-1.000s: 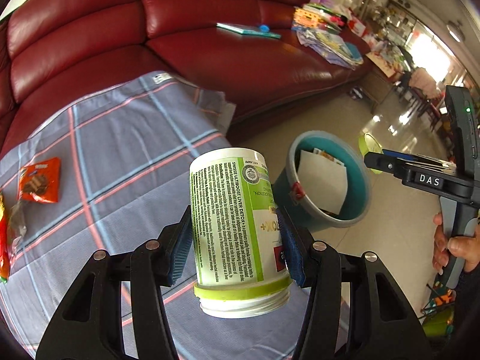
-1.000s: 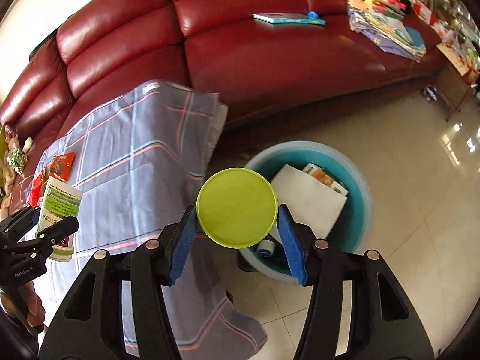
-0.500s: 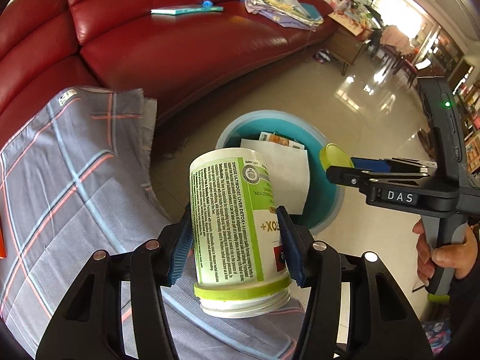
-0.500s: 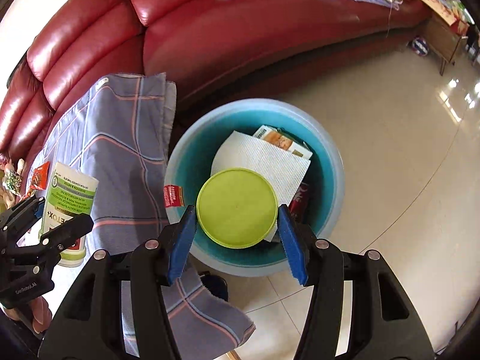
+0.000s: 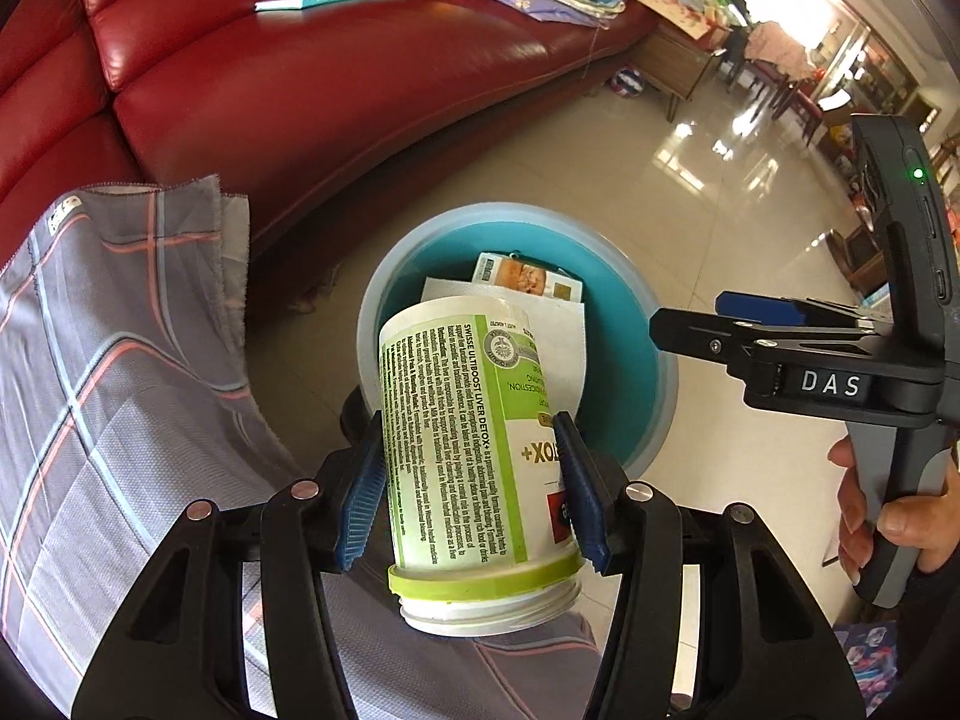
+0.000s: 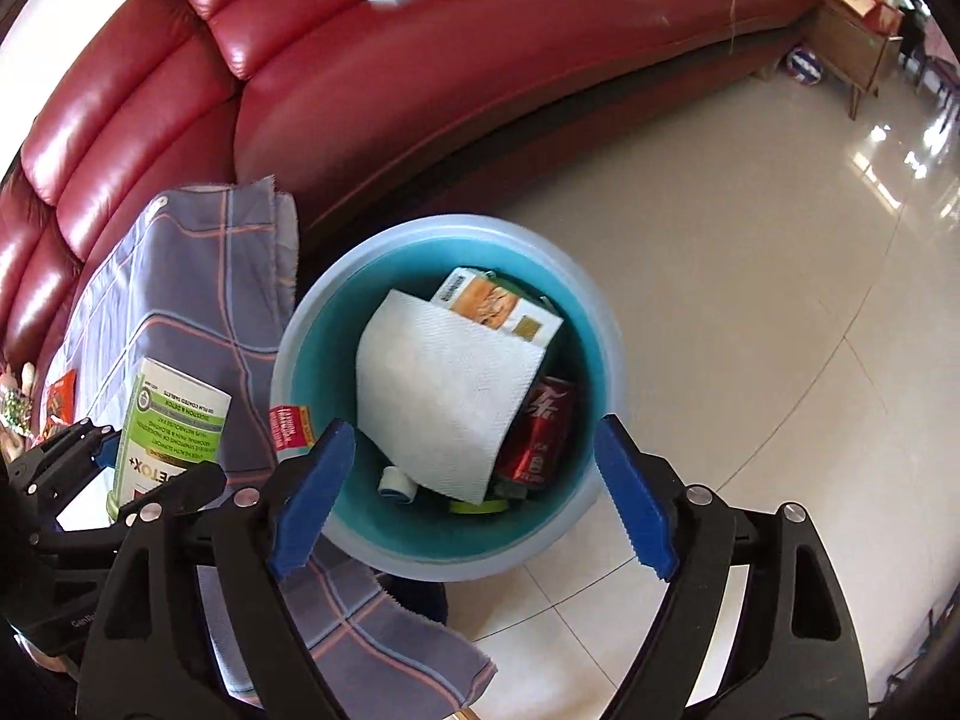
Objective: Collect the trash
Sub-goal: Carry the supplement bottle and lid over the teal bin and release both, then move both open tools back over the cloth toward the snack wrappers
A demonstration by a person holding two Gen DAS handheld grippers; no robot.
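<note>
**Lid dropped, jar held over bin**

Jar (image 5: 474, 456), the only one, sits pinched in the left gripper (image 5: 471, 483) just above the bin (image 6: 312, 324). One green lid (image 6: 477, 505), gripped half a second ago, lies inside; right gripper (image 6: 474, 492) now spread empty above.

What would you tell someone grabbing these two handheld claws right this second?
Left gripper: shut on the supplement bottle, lid off, held at the near edge of the teal bin.
Right gripper: open and empty above the bin.
In the bin: green lid, paper towel, red can, snack box.
Done: lid dropped in.
Left: drop the bottle in, then fetch the wrappers on the plaid cloth.
</note>
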